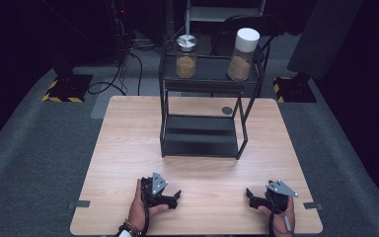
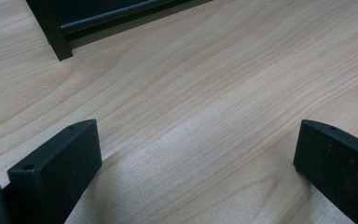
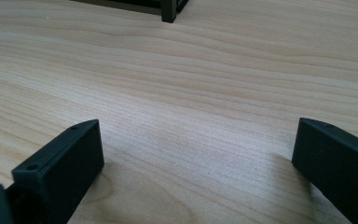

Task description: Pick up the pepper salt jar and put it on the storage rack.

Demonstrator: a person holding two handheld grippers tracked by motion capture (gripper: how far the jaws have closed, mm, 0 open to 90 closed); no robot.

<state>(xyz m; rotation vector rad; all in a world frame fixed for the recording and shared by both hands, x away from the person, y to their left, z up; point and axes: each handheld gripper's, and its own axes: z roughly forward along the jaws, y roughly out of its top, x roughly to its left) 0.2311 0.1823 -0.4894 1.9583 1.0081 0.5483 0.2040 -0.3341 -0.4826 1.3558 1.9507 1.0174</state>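
Note:
A black two-tier metal rack (image 1: 202,138) stands at the far middle of the wooden table (image 1: 123,148). On its top shelf sit two jars of brown powder: a short one with a metal lid (image 1: 186,57) on the left and a taller one with a white lid (image 1: 243,54) on the right. My left gripper (image 1: 173,199) rests low on the table near the front edge, open, with bare wood between its jaws (image 2: 196,154). My right gripper (image 1: 251,197) rests at the front right, also open over bare wood (image 3: 198,149). A corner leg of the rack (image 2: 51,32) shows in the left gripper view.
A small dark round disc (image 1: 227,110) lies on the table behind the rack's right side. A rack foot (image 3: 168,11) stands far ahead in the right gripper view. Grey carpet, cables and stand bases with yellow-black tape (image 1: 64,94) surround the table.

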